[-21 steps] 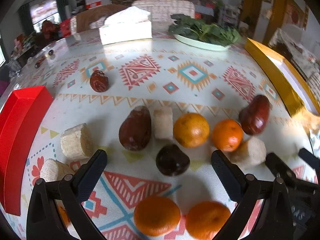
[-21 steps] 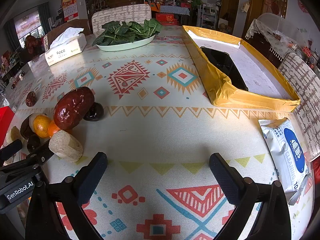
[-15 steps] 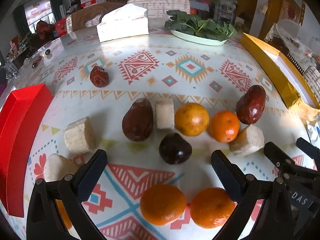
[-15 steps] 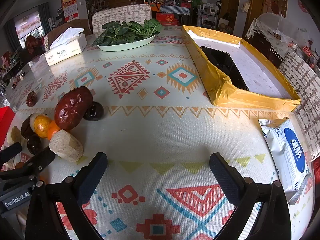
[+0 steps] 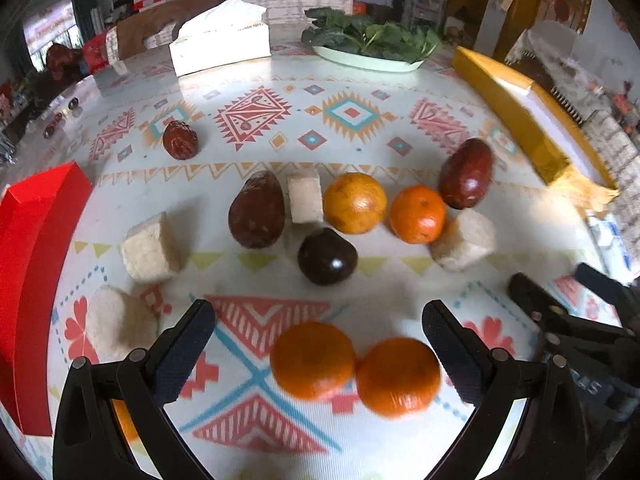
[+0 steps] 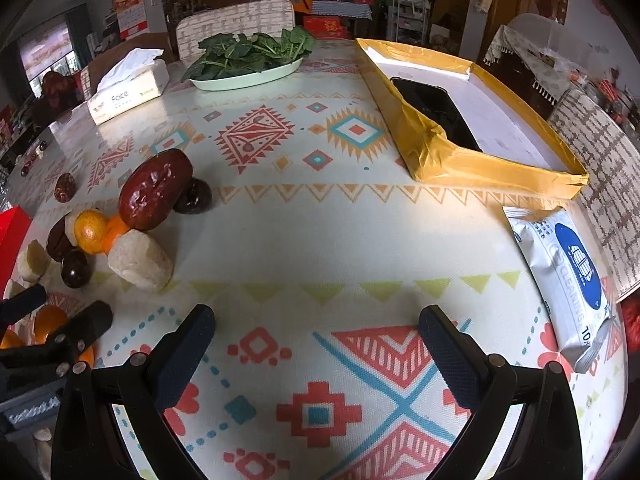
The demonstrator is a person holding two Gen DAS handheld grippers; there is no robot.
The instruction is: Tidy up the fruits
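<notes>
A: What is sitting nearest the left gripper (image 5: 318, 344)?

B: Its jaws are standing wide apart, gripping nothing. Two oranges (image 5: 354, 366) are lying side by side, touching, right between the fingertips on the patterned tablecloth (image 5: 352, 112).

A: And just past those?

B: A dark round fruit (image 5: 327, 256) is resting ahead of the tips, with pale cut chunks (image 5: 149, 248) lying off to the left side and another chunk (image 5: 464, 240) to the right. Behind the dark fruit, a row is stretching across: a big brown-red date (image 5: 257, 210), a pale block (image 5: 306, 199), two more oranges (image 5: 355, 203), then a second large date (image 5: 466, 174) leaning at the right end.

A: Farther still?

B: A small wrinkled date (image 5: 180, 140) is sitting alone, far ahead and left. A red box (image 5: 36, 248) is lying along the left edge.

A: The right gripper (image 6: 316, 340)?

B: Also gaping open and empty, hanging over bare cloth. The fruit pile is lying ahead and well to its left. A wipes packet (image 6: 568, 276) is lying to its right, and a yellow-taped tray (image 6: 420, 136) is sitting farther ahead on the right. Beyond, a plate of greens (image 6: 248, 60) and a tissue box (image 6: 128, 88) are standing.
</notes>
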